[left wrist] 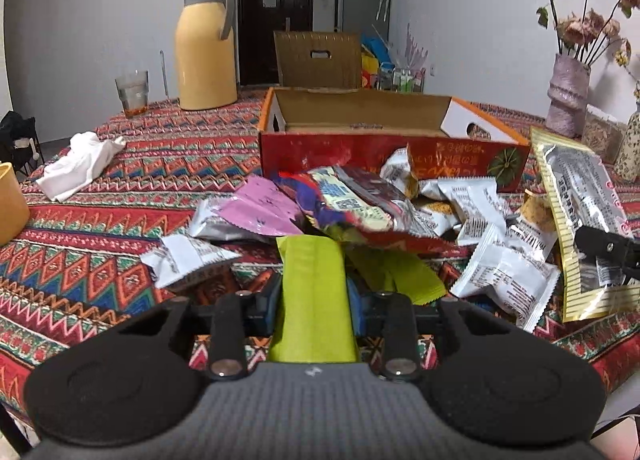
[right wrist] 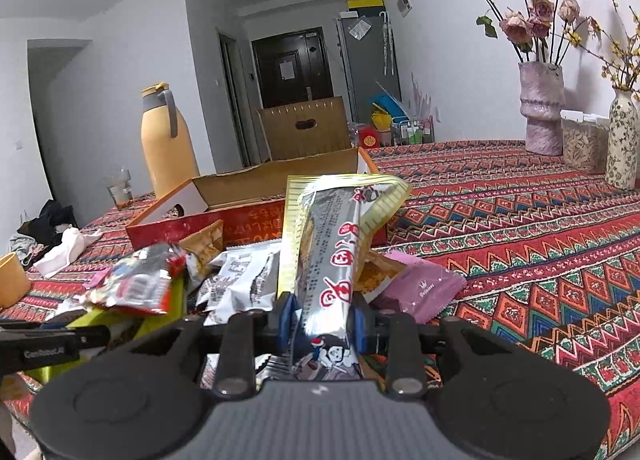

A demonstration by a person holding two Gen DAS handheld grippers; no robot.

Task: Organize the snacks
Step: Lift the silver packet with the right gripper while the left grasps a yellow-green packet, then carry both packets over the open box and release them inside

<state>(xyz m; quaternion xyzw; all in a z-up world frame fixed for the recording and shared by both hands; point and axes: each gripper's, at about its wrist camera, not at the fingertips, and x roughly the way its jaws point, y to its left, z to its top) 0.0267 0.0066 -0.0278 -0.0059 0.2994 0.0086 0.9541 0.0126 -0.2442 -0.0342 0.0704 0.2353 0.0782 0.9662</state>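
Note:
A pile of snack packets [left wrist: 404, 211] lies on the patterned tablecloth in front of an open red cardboard box [left wrist: 384, 147]. My left gripper [left wrist: 314, 300] is shut on a lime-green packet [left wrist: 314, 284] at the near edge of the pile. My right gripper [right wrist: 322, 320] is shut on a long silver packet with a yellow striped border [right wrist: 332, 236], held up in front of the box [right wrist: 256, 215]. That silver packet also shows at the right of the left wrist view [left wrist: 580, 219], with the right gripper's finger on it.
A yellow thermos jug [left wrist: 206, 47] and a glass [left wrist: 133, 93] stand at the back left. A white cloth [left wrist: 78, 163] lies left. Vases with dried flowers [right wrist: 542, 107] and a jar [right wrist: 582, 143] stand at the right wall. A yellow cup [left wrist: 10, 203] sits far left.

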